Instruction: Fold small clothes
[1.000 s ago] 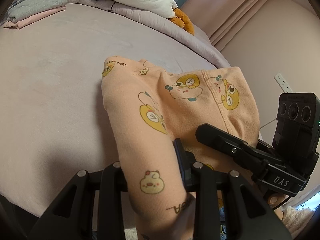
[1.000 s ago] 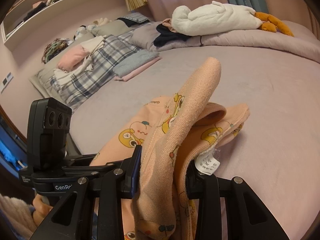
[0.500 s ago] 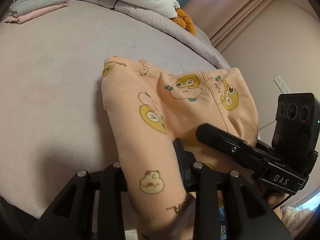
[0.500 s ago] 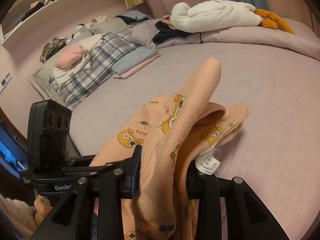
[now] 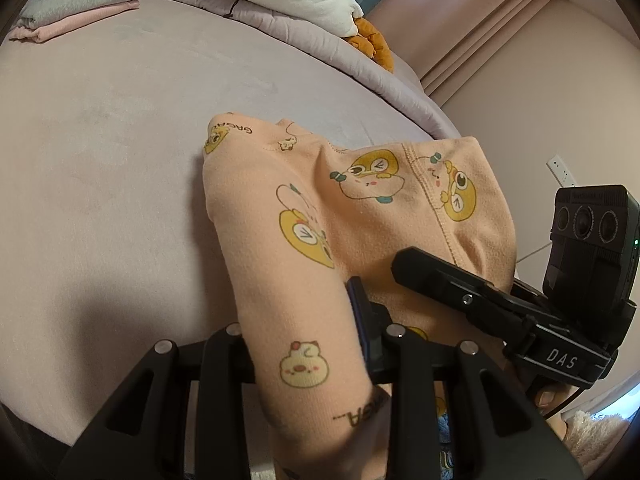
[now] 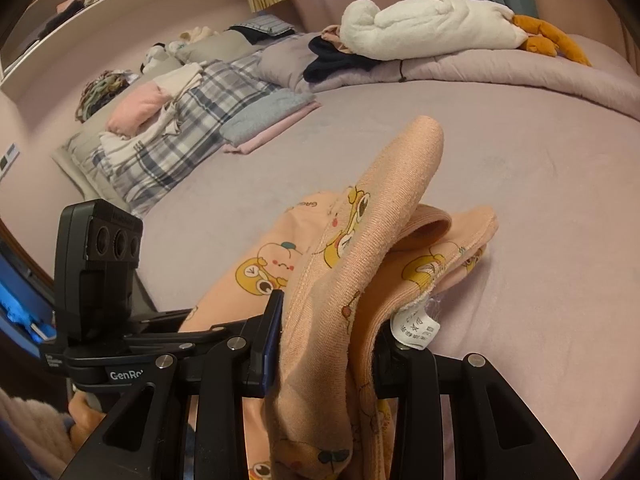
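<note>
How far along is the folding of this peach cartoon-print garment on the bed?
Done: a grey and pink folded stack lies further up the bed. In hand: the peach garment is pinched at its near end by both the left hand-held gripper and the right hand-held gripper, the far part resting on the bed. Left: it looks bunched, label showing, so it probably needs laying flat and folding.

Left gripper (image 5: 304, 344) jaws clamp peach printed garment (image 5: 360, 216) — over bed (image 5: 100, 140).
</note>
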{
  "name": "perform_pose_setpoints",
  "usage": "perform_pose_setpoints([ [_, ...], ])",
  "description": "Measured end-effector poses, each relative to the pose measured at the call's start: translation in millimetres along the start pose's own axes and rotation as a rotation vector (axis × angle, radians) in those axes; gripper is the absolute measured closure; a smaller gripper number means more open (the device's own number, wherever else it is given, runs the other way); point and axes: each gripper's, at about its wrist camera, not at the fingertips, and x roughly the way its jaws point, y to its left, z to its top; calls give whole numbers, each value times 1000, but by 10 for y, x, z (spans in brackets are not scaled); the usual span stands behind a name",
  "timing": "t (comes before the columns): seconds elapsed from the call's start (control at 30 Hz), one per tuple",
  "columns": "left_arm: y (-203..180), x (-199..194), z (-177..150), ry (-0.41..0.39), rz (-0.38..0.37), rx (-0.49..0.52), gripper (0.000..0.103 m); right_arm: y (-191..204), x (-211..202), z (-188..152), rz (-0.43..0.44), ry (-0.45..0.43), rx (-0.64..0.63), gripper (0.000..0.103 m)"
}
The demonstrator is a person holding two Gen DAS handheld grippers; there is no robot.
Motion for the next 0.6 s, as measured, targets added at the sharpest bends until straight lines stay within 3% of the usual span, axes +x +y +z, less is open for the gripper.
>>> perform_pose_setpoints([
  [0.6, -16, -26, -49, -24, -4, 24, 73, -123, 45, 100, 3, -30, 42, 67],
])
